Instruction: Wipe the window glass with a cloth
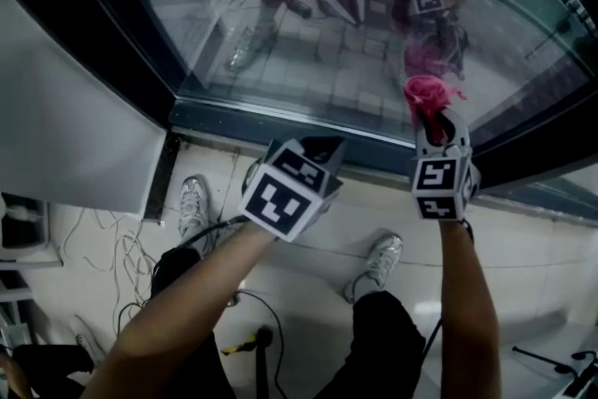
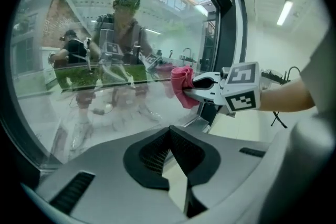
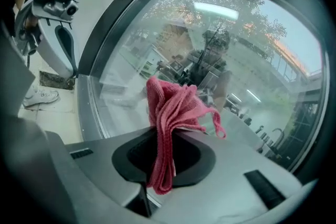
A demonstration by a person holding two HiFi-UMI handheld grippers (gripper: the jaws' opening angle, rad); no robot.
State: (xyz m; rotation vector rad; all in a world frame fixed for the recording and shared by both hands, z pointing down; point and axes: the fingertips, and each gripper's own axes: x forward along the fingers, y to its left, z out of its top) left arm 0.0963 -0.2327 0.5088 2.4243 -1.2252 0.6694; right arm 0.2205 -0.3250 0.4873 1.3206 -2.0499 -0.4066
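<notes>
1. The window glass (image 1: pixel 374 23) fills the upper part of the head view. It is set in a dark frame (image 1: pixel 280 121), and it mirrors the person and both marker cubes.
2. The right gripper (image 1: pixel 433 120) points at the lower edge of the glass, just above the frame. Its jaws are clamped on a pink cloth (image 1: pixel 425 93).
3. In the right gripper view the cloth is folded into several layers and pinched upright between the jaws. A bunched top stands out toward the glass, a thin loop hangs off one side, and a short tail drops below the jaws.
4. The bunched end of the cloth sits right up at the glass. The left gripper view shows it beside its own faint pink reflection. No view settles whether it actually presses on the pane.
5. The left gripper (image 2: pixel 169 131) is farther back from the glass than the right one and off to its left. Its jaws are drawn together with nothing between them.
6. The left gripper's nose is aimed at the glass near the frame's lower left stretch, apart from the pane.
7. Below the glass, on the near side of the frame, lies a pale floor (image 1: pixel 523 248). The person's two shoes (image 1: pixel 193 206) stand on it.
8. Loose cables (image 1: pixel 112 248) trail over the floor to the left of the glass, under a white wall panel (image 1: pixel 65 135).
</notes>
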